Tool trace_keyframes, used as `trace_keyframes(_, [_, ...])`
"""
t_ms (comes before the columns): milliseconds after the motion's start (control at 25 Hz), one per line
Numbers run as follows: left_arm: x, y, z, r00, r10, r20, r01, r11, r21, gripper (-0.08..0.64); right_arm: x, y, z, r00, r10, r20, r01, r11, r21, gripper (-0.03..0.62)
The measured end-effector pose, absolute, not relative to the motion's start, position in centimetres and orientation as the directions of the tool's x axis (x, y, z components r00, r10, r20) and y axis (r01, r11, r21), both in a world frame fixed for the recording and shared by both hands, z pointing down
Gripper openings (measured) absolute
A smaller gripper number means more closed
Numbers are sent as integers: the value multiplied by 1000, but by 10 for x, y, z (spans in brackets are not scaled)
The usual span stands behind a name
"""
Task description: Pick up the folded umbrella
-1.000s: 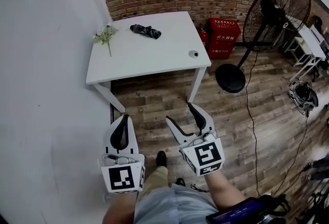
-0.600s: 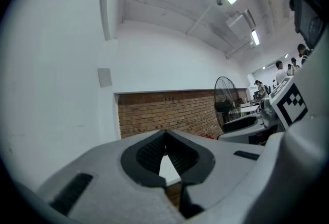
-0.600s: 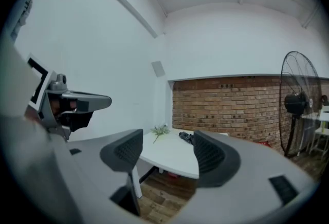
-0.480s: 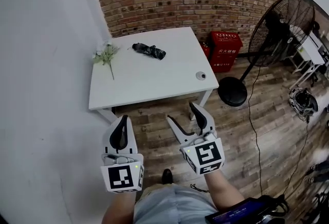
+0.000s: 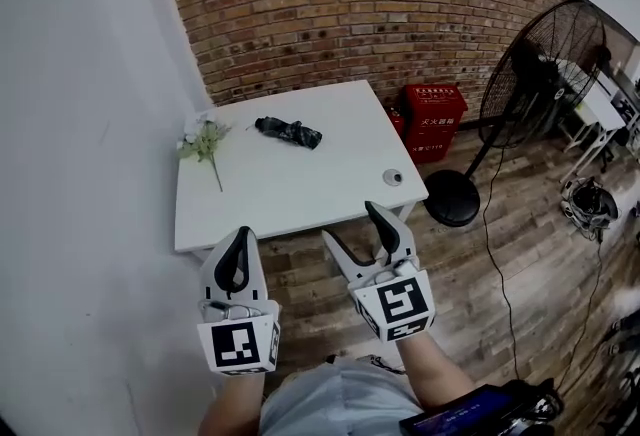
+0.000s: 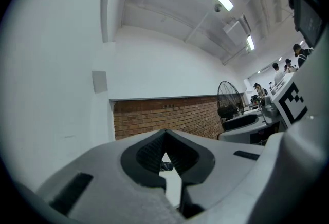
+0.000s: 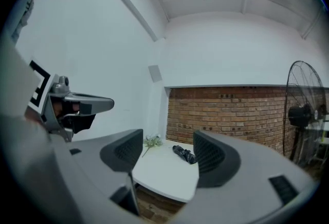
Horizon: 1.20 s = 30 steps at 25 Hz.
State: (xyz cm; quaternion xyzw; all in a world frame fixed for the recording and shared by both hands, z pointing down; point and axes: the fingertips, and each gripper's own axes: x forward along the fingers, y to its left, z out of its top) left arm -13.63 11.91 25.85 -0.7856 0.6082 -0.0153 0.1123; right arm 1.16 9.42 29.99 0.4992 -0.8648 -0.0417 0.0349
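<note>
The folded black umbrella [image 5: 287,131] lies at the far side of the white table [image 5: 300,199]. Both grippers hover over the floor, short of the table's near edge and well apart from the umbrella. My left gripper [image 5: 240,238] has its tips together and holds nothing; in its own view the left gripper [image 6: 165,134] shows the umbrella [image 6: 165,166] through the slit under the tips. My right gripper [image 5: 352,224] stands open and empty. In the right gripper view the umbrella [image 7: 184,153] lies far off, between the spread jaws of the right gripper [image 7: 167,152].
A sprig of flowers [image 5: 205,140] lies at the table's left edge, and a small round object [image 5: 392,177] near its front right corner. A large standing fan [image 5: 540,84] and red crates [image 5: 432,109] stand to the right. A white wall runs along the left, a brick wall behind.
Both grippers and the head have come forward, so the table's near edge now lies just beyond the fingertips. The jaws stand as before and the umbrella has not moved.
</note>
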Motion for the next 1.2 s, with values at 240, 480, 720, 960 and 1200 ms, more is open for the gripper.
trace_keyframes(240, [-129, 99, 272, 292, -953, -82, -943, -273, -189, 6, 14, 80, 309, -483, -875, 38, -869, 484, 104, 308])
trace_keyframes(480, [-119, 82, 287, 314, -948, -53, -936, -299, -188, 6, 18, 64, 321, -474, -879, 56, -873, 477, 98, 308])
trace_keyframes(720, [-115, 60, 300, 310, -951, -21, -936, -301, -183, 6, 22, 43, 332, -475, -877, 76, -873, 480, 89, 308])
trace_keyframes(960, [-108, 21, 317, 298, -954, 15, -939, -296, -177, 6, 28, 4, 349, -486, -868, 106, -868, 493, 59, 308])
trace_keyframes(1200, [-103, -31, 323, 268, -962, 48, -945, -272, -183, 6, 30, -51, 359, -516, -846, 135, -850, 525, 41, 308])
